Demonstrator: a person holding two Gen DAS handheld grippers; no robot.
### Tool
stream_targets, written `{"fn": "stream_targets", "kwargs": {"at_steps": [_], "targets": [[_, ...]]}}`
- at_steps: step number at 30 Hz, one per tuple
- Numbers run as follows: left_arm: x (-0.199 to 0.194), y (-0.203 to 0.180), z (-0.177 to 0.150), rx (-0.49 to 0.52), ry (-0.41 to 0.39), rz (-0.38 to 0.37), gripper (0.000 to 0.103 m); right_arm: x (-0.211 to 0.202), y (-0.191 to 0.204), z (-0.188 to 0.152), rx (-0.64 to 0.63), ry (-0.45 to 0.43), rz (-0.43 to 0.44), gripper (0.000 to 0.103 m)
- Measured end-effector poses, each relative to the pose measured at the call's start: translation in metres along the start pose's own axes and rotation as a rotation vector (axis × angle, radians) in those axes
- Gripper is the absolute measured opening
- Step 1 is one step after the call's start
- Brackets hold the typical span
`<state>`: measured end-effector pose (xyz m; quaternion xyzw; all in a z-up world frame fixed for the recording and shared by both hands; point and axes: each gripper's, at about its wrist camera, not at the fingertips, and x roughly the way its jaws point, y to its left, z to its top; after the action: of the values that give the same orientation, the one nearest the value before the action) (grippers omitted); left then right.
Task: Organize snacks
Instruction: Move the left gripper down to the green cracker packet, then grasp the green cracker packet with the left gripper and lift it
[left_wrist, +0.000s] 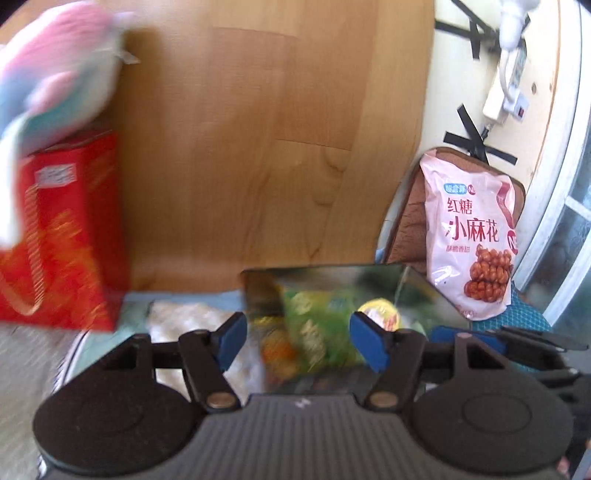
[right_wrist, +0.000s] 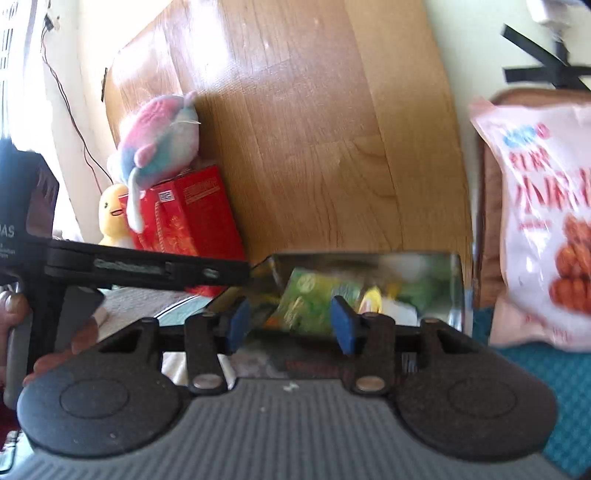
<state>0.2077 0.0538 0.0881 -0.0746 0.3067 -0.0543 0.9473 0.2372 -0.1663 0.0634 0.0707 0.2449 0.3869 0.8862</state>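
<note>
1. Left wrist view: the left gripper (left_wrist: 297, 341) has its blue-padded jaws spread apart with nothing between them. It hangs over a clear, shiny-walled rectangular container (left_wrist: 325, 270).
2. Inside that container lies a green and yellow snack packet (left_wrist: 317, 325). It is motion-blurred, so its print cannot be read. A small round yellow-topped item (left_wrist: 380, 312) sits just beside it, partly hidden by the right-hand blue pad.
3. At the right, a pale pink bag of brown twisted snacks (left_wrist: 469, 236) leans upright against a brown cushioned chair back (left_wrist: 410, 214). Its lower edge rests on a teal woven seat (left_wrist: 524, 317).
4. At the left, a red cardboard box with gold pattern (left_wrist: 70, 236) stands against the light wooden panel (left_wrist: 258, 147). It is smeared by blur. A pink, blue and white plush toy (left_wrist: 55, 77) sits on top of it, cut off by the frame edge.
5. A blue pad and black links of the right gripper (left_wrist: 469, 339) show at the lower right edge.
6. Right wrist view: the right gripper (right_wrist: 290, 321) is also released, with its pads wide apart and empty. It is positioned above the near rim of the same container (right_wrist: 456, 280).
7. The green packet (right_wrist: 314, 299) lies between the pads in the line of sight but beyond them, inside the container. The other contents there are too blurred to name.
8. The pink bag (right_wrist: 539, 221) is cut off at the right edge and blurred.
9. The plush toy (right_wrist: 162, 140) sits on the red box (right_wrist: 195, 214). A yellow plush figure (right_wrist: 112, 214) is half hidden behind them.
10. The left gripper's black body (right_wrist: 147, 267) crosses the left side, seen side-on.
</note>
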Motion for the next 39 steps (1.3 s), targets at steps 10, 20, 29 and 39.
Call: {"fn": "stream_targets", "kwargs": {"at_steps": [10, 20, 29, 39], "targets": [[-0.039, 0.042, -0.091, -0.158, 0.145, 0.005, 0.055, -0.007, 0.062, -0.069, -0.042, 0.284, 0.267, 0.051], [-0.075, 0.02, -0.126, -0.184, 0.17, -0.178, 0.048, -0.031, 0.074, -0.092, -0.096, 0.298, 0.122, 0.053], [-0.057, 0.023, -0.123, -0.261, 0.186, -0.098, 0.051, -0.02, 0.089, -0.099, -0.2, 0.287, 0.094, 0.058], [-0.082, -0.008, -0.132, -0.228, 0.15, -0.144, 0.029, -0.042, 0.095, -0.104, -0.204, 0.23, 0.07, 0.033]]}}
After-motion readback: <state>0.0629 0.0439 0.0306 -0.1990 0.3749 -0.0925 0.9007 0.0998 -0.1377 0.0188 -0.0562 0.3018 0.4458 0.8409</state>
